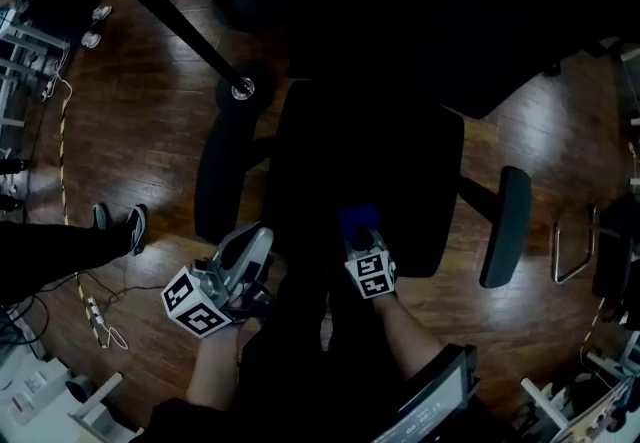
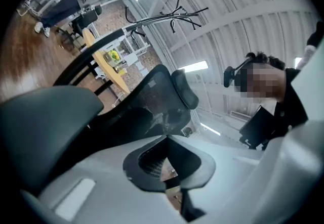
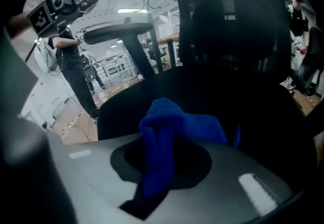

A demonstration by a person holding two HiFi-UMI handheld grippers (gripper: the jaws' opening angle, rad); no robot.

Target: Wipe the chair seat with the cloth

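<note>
The chair seat (image 1: 370, 161) lies dark below you. The blue cloth (image 3: 177, 122) is clamped between your right gripper (image 3: 164, 144) jaws, apparently over the seat's front edge. Your left gripper (image 2: 166, 142) jaws are closed and empty, near the left armrest (image 1: 220, 171).

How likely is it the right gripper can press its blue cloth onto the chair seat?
Probably yes: the right gripper, shut on the blue cloth, hangs over the chair seat at its front, nothing between them.

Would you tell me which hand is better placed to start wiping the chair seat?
Right. The right tool is shut on the blue cloth at the front edge of the chair seat. The left tool is shut on nothing, off beside the armrest.
</note>
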